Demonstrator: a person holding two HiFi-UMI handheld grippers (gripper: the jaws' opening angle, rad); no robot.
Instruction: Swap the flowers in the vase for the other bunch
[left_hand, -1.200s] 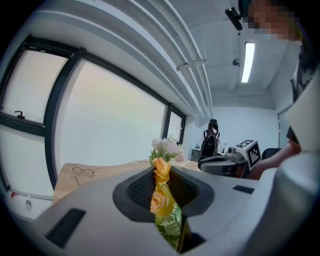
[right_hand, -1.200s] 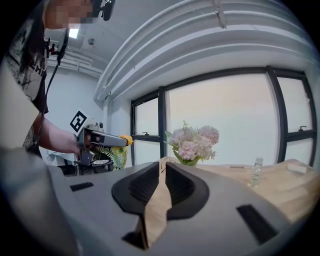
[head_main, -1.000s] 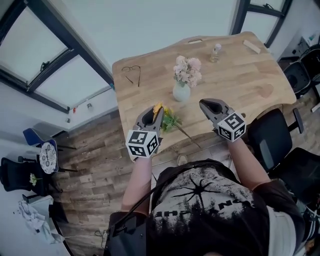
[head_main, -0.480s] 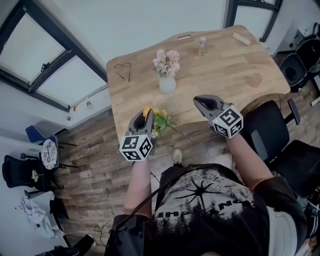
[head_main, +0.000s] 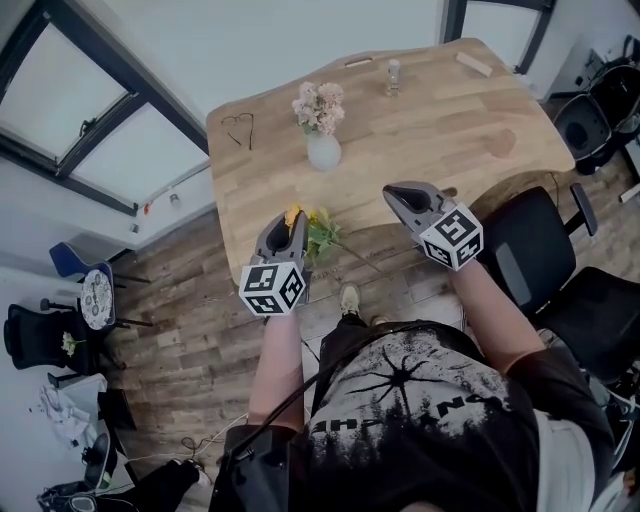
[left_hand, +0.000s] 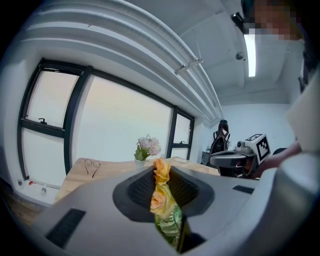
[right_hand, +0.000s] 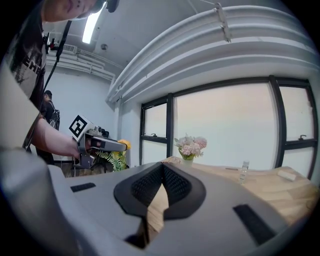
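Observation:
A bunch of yellow and orange flowers (head_main: 318, 232) with green leaves is clamped between the jaws of my left gripper (head_main: 290, 222), held off the near edge of the wooden table (head_main: 430, 130); the blooms (left_hand: 161, 192) show between the pads in the left gripper view. Far on the table stands a white vase (head_main: 323, 152) with pink flowers (head_main: 318, 105) in it, also visible as the pink flowers (right_hand: 189, 144) in the right gripper view. My right gripper (head_main: 403, 194) hangs at the table's near edge, shut and empty.
A pair of glasses (head_main: 237, 128) lies at the table's far left corner, a small clear bottle (head_main: 393, 75) and a wooden block (head_main: 474, 63) at the far side. A black office chair (head_main: 525, 260) stands right of me. Wooden floor lies below.
Both grippers have drawn back from the table toward me, the left one carrying the yellow bunch; the vase now lies farther away in the head view.

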